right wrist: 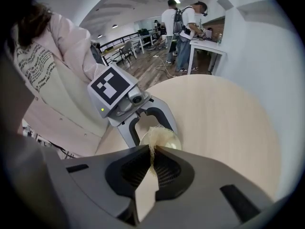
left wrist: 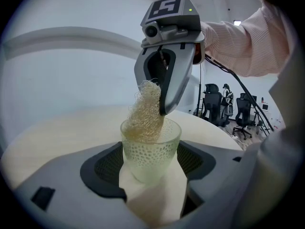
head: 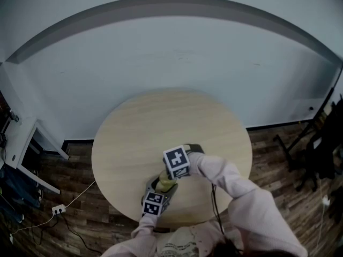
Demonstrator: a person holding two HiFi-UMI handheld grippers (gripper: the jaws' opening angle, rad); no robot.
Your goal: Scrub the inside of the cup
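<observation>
I look down on a round, pale wooden surface [head: 161, 127] standing on a dark plank floor [head: 278, 159] in front of a plain light wall. Both tools meet near the edge of the surface closest to me. The left gripper [left wrist: 150, 163] holds a small frosted cup [left wrist: 151, 159] of pale green with a dotted pattern. Its fingers are spread wide, one pad pressing on each side of the cup's wall. The cup stands upright with its mouth facing up. I cannot tell whether its base touches the surface or hangs just above it. The right gripper [right wrist: 152, 150] comes steeply down from above. Its fingers are closed tight on the thin upper edge of a straw-coloured mesh scrubber [left wrist: 145, 111]. The lower part of the scrubber sits inside the cup, against the inner wall, while its frayed top rises above the rim. The tip of the right gripper is just at the rim on the cup's right side. A pink sleeve [left wrist: 248, 42] reaches in behind that gripper. Far off, black office chairs [left wrist: 228, 109] stand on the floor, and in the right gripper view two people [right wrist: 183, 30] stand at a white desk.
</observation>
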